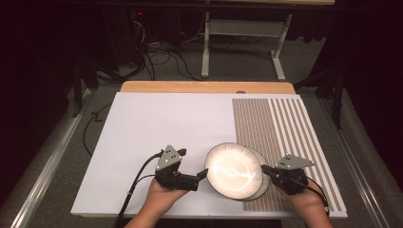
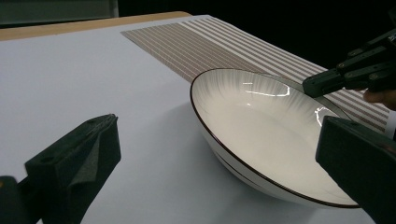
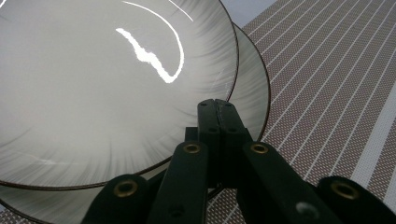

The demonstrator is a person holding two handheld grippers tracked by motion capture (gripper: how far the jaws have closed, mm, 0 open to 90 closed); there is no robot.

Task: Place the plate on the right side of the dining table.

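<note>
Right gripper (image 1: 264, 169) clenched on the top plate's (image 1: 233, 170) rim, second plate (image 3: 254, 93) under it; left gripper (image 1: 203, 174) released beside it (one-sided pinch could slip).

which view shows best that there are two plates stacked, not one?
Right gripper view: the lower plate peeks out as a second dark rim behind the top plate, with the right hand-held gripper shut on the rims. High view shows the lower plate as a thin crescent. Left gripper view shows the top plate; a second rim can't be told.
</note>
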